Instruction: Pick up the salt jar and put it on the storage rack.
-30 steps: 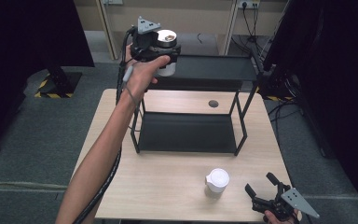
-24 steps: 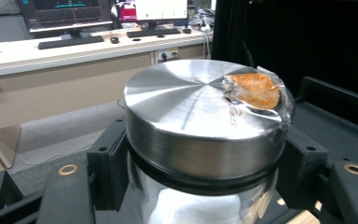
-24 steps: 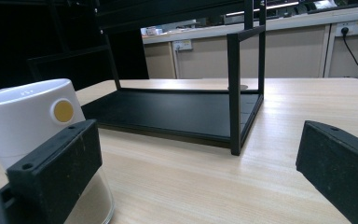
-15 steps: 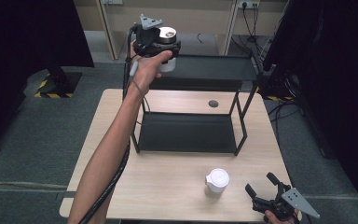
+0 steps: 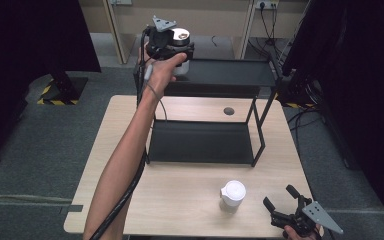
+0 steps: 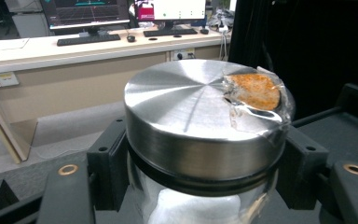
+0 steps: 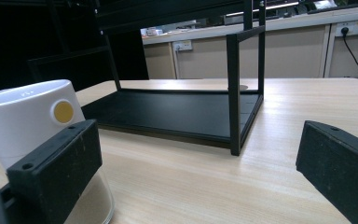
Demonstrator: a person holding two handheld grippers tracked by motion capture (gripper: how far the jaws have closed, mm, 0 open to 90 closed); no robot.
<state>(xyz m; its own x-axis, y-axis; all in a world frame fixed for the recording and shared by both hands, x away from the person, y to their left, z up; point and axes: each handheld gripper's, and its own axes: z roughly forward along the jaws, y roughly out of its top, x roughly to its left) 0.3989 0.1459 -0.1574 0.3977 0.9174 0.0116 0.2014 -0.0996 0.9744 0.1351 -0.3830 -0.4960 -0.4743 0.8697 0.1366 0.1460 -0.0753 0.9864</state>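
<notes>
A glass jar with a silver metal lid (image 5: 181, 35) (image 6: 200, 116) hangs over the left end of the black rack's top shelf (image 5: 230, 75). My left gripper (image 5: 176, 49) (image 6: 200, 172) is shut on it, the black pads (image 6: 105, 163) pressing on the glass just under the lid. Crumpled clear film with an orange patch (image 6: 254, 91) sticks to the lid. At the table's front right corner my right gripper (image 5: 285, 205) (image 7: 200, 172) rests open with nothing between its jaws. A white-lidded jar (image 5: 232, 195) (image 7: 32, 121) stands on the table just to its left.
The two-level black rack has a bare lower shelf (image 5: 200, 142) (image 7: 168, 109) resting on the wooden table (image 5: 180, 200). A round cable hole (image 5: 229, 111) sits in the tabletop behind the rack. The left gripper's cable (image 5: 125, 195) trails along the forearm.
My left hand has carried the silver-lidded jar a little farther back, over the rack's top shelf. The right gripper and the white-lidded jar have stayed put.
</notes>
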